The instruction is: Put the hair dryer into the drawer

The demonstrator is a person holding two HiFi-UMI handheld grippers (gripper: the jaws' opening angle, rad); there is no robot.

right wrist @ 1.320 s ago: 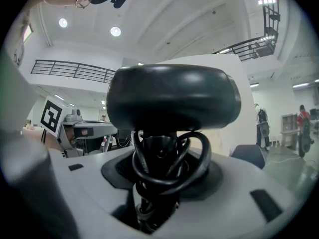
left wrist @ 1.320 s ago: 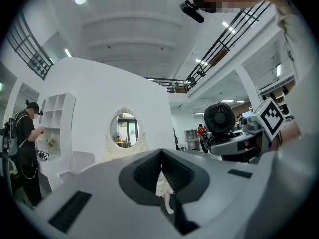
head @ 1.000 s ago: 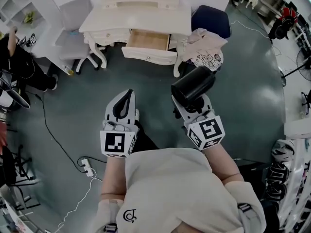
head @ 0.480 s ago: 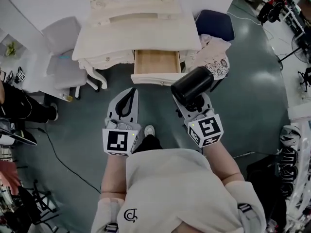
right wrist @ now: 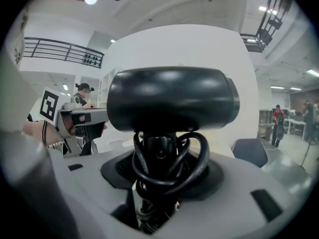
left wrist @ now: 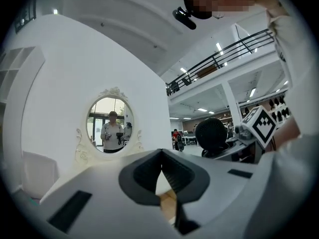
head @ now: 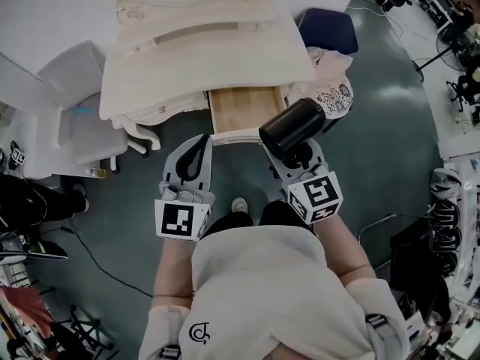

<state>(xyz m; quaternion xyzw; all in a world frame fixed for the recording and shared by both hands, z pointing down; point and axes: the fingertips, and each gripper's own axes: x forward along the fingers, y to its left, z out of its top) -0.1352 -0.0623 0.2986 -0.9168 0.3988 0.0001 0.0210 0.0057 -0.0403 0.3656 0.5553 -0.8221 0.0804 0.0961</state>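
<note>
Table (head: 202, 51) — cream, carved, is standing against the wall. Drawer (head: 241, 108) — wooden inside, is hanging pulled open from the table's front. Right hand-held gripper (head: 300, 162) is clamping the handle of the hair dryer (head: 292, 124), holding it in the air just before the drawer's front right corner, not inside. Left hand-held gripper (head: 199, 145) is hovering alongside, jaws pressed together, carrying nothing. Cord (right wrist: 172, 156) is lying coiled round the handle.
</note>
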